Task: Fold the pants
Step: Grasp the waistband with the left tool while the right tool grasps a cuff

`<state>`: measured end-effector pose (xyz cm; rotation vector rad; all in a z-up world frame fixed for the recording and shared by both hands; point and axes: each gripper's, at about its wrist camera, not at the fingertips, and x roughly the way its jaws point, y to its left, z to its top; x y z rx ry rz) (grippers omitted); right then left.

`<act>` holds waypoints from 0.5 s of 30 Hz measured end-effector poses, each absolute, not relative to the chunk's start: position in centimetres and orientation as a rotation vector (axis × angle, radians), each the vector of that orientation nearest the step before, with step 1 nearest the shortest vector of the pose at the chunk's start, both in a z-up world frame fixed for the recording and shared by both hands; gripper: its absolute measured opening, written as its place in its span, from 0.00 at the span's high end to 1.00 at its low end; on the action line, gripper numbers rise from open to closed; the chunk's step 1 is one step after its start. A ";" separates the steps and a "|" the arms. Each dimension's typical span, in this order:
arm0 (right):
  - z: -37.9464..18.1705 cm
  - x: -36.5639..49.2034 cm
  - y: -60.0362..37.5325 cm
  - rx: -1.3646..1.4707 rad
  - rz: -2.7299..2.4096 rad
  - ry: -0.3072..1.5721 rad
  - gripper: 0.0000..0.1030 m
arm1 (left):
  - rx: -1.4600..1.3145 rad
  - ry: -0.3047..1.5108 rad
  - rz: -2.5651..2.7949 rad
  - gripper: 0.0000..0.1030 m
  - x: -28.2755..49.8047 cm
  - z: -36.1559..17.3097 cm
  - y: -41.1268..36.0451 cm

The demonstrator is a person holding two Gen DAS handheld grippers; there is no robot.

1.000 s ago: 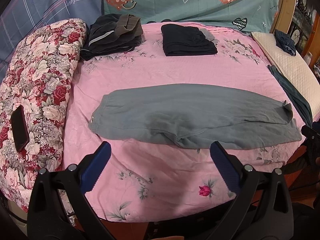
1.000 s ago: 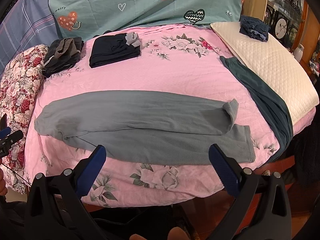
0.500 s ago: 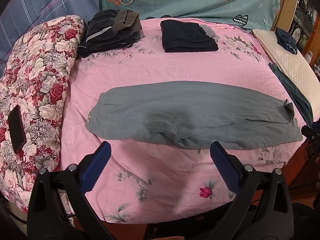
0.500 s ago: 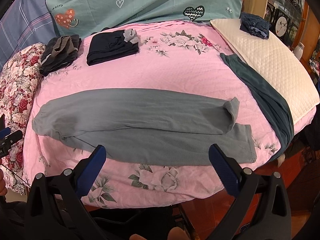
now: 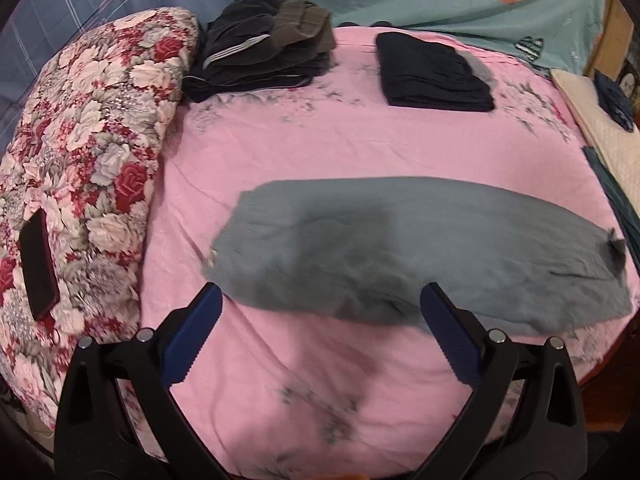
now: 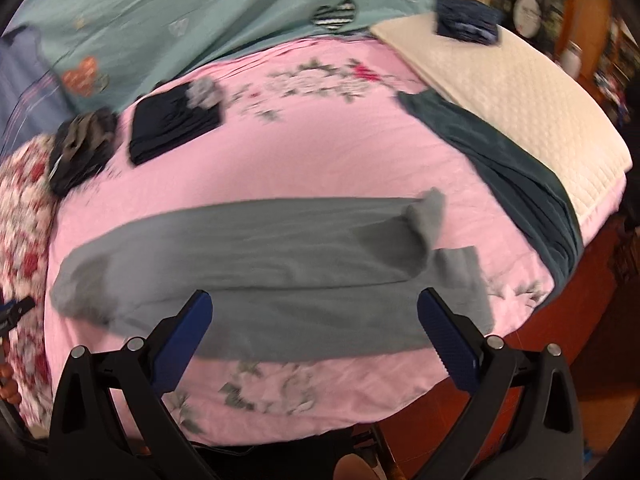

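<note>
Both of my grippers have come in closer to the bed since half a second ago, and the grey pants [image 5: 420, 248] now fill more of each view, with some motion blur. Through the left wrist camera I see my left gripper [image 5: 320, 332] with its blue-padded fingers [image 5: 192, 336] spread wide and nothing between them, hovering over the pink sheet [image 5: 360, 144] just short of the pants' near edge, at the waistband end. My right gripper [image 6: 312, 336] is likewise wide open and empty, its fingers [image 6: 448, 340] over the near leg of the pants [image 6: 260, 264].

I see the pants lying lengthwise across the bed, folded leg over leg, waistband to the left and cuffs to the right. At the cuff end the top leg's cuff [image 6: 428, 216] is flipped back, and the lower leg sticks out past it.

Behind the pants, two folded dark piles sit near the far side of the bed: a dark grey stack [image 5: 260, 52] on the left and a black folded garment [image 5: 432, 72] to its right. A floral quilt [image 5: 80, 160] runs along the left side with a dark phone [image 5: 38, 264] resting on it. On the right, a dark teal garment [image 6: 508, 184] lies beside a cream quilted pillow [image 6: 520, 92].
</note>
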<state>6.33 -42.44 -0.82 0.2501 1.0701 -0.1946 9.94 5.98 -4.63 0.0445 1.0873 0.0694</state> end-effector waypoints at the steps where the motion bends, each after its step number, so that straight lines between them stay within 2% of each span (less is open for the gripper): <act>1: -1.1 6.6 -43.4 0.250 -0.221 1.069 0.01 | 0.048 1.087 0.078 0.02 10.7 -4.8 6.7; 6: -2.9 9.2 -47.6 0.271 -0.312 1.070 0.01 | 0.039 1.120 0.164 0.02 15.5 -6.8 10.8; 15: -10.0 17.1 -52.6 0.348 -0.410 1.209 0.01 | 0.009 1.203 0.207 0.02 22.2 -10.7 16.1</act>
